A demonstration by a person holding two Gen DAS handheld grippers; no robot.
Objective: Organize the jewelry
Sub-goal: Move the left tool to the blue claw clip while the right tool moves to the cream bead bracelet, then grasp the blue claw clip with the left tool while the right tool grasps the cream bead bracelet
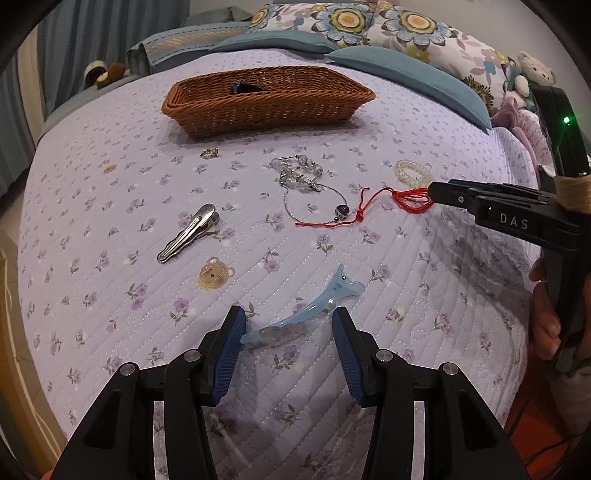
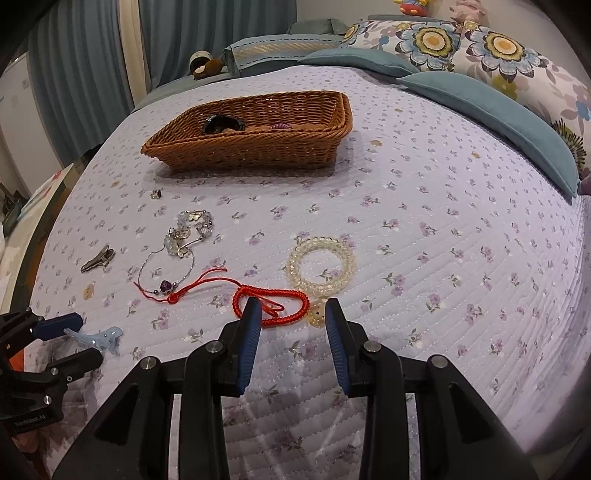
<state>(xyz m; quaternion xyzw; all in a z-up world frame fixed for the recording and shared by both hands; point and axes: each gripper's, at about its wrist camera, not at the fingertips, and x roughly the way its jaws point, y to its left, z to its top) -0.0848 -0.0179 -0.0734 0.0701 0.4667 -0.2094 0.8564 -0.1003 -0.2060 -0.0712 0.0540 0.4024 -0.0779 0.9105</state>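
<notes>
Bed (image 1: 424, 258) with lilac flowered quilt; jewelry scattered across it.

Left tongs (image 1: 288, 332): jaws part-open, straddling a pale blue hair clip (image 1: 306, 314). The clip lies slantwise on the quilt between the blue pads (image 1: 231, 354), its near end just beside the left pad, its far, wider end beyond the right pad's tip. Whether either pad touches it cannot be told; no grip visible.

Right tongs (image 2: 293, 314): jaws part-open, low over the quilt. A red cord bracelet (image 2: 273, 306) lies at the tips, its coiled loop reaching across the gap and running behind the left pad, its knotted tail trailing away to the left. Pads not seen pressing on it. In the left wrist view these tongs show side-on at the right, tips at the cord's loop, a hand (image 1: 546, 317) on the handle.

Just beyond the right tongs: a clear bead bracelet (image 2: 321, 266), lying flat, near the cord but apart from it. A small yellowish bear printed on the quilt sits at the right pad's tip.

Beyond the left tongs: a silver clip (image 1: 188, 232) to the left; a thin chain with a purple heart (image 1: 341, 210) straight ahead, crossing the cord's tail; past it a tangle of crystal beads (image 1: 299, 173); a small ring (image 1: 209, 152) farther out.

Wicker basket (image 1: 266, 110) well beyond both tongs, holding a dark item at its near-left side. Pillows (image 1: 406, 33) behind.
</notes>
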